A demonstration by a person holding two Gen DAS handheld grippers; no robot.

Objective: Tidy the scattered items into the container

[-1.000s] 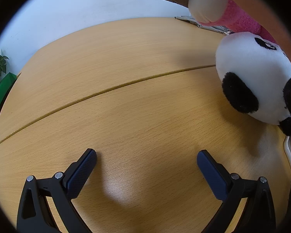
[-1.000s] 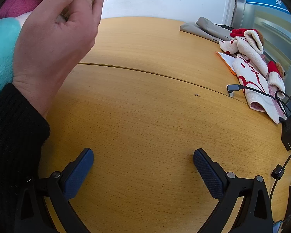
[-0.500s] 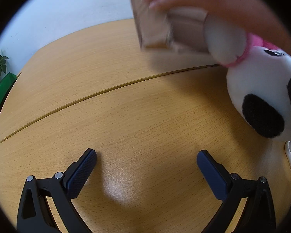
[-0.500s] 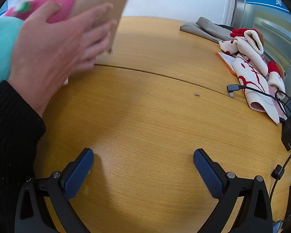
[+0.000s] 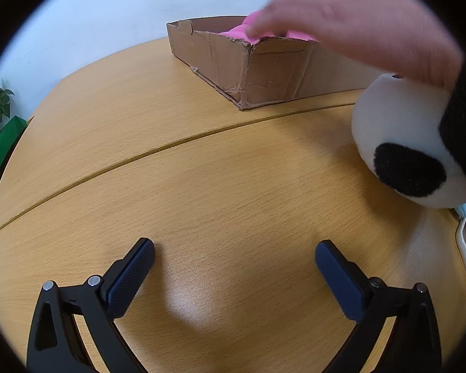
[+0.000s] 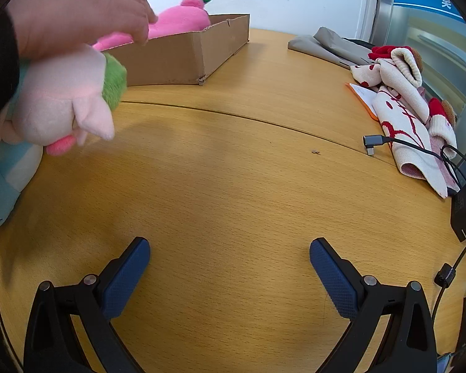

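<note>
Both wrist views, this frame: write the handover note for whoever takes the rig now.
Left gripper and right gripper: open, empty, low over the table.
Bare hand reaches over the cardboard box, touching the pink plush inside.
Outside the box: panda plush, pale pink plush, knitted socks.
Left: load them.

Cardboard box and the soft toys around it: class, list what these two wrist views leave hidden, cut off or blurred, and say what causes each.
- Inside of the cardboard box: left wrist view, hidden by its near wall and the blurred hand.
- Pink plush: right wrist view, lower part behind the box wall.
- Panda plush: left wrist view, cut off by the right edge and a dark sleeve.
- Pale pink plush: right wrist view, motion-blurred, top under the hand.
</note>
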